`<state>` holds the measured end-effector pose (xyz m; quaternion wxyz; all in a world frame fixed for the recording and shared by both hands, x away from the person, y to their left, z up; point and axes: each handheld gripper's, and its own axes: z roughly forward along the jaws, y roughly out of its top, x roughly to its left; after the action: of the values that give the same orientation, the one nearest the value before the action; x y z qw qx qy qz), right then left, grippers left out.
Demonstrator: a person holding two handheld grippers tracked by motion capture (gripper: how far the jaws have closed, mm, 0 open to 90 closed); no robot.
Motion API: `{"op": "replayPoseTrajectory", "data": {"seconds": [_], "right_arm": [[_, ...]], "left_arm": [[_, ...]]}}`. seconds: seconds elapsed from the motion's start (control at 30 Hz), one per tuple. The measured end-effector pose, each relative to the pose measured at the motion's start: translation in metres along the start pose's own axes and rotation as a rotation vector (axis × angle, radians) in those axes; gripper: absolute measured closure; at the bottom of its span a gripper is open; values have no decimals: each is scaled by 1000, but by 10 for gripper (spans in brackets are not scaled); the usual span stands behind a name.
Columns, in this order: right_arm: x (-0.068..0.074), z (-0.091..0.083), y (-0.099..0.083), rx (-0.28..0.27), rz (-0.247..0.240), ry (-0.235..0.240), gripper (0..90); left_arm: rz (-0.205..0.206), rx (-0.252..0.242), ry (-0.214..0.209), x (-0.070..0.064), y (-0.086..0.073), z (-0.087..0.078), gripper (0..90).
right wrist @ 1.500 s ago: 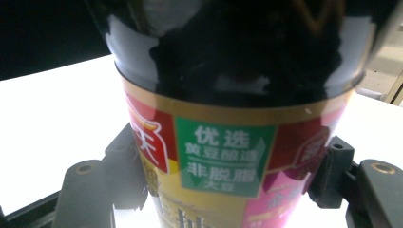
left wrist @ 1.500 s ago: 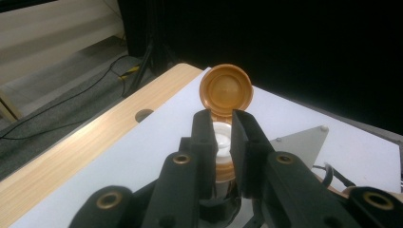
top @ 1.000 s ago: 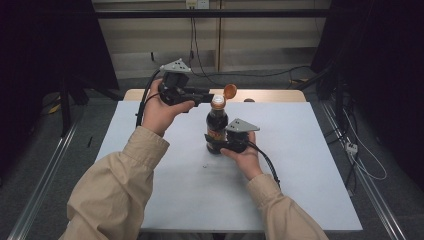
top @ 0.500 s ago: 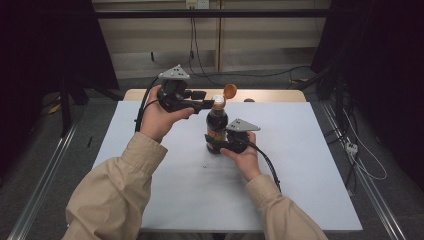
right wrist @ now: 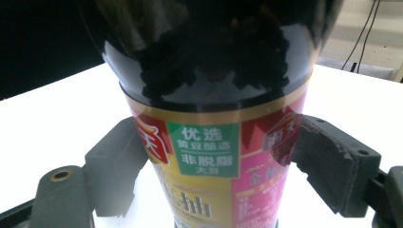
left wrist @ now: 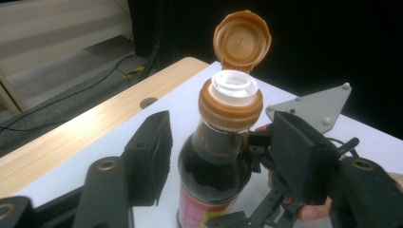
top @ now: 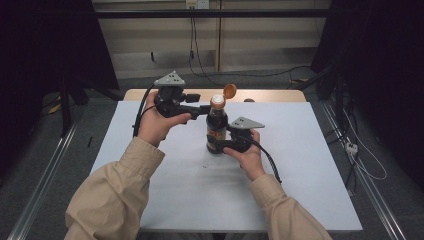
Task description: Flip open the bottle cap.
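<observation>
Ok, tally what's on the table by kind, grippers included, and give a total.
Bottles: 1, the bottle, its flip cap open.
Grippers: 2, left gripper and right gripper.
Total: 3.

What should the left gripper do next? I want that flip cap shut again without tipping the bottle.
Probably raise the left gripper and press the hinged cap down onto the white spout. Its fingers are open, flanking the bottle at the shoulder, below the cap. The cap stands flipped up behind the spout, and the right gripper clamps the label, so the bottle should hold steady.
</observation>
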<state>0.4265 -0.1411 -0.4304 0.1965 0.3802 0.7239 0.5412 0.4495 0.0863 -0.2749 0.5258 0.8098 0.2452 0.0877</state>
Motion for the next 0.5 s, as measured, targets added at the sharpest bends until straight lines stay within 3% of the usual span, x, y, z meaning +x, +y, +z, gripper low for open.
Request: {"op": "replayPoseTrajectory", "data": {"seconds": [0.5], "right_arm": [[0,-10,2,46,-39,21,169]], "left_arm": [[-9,-1,15,5,-18,-10,300]]}}
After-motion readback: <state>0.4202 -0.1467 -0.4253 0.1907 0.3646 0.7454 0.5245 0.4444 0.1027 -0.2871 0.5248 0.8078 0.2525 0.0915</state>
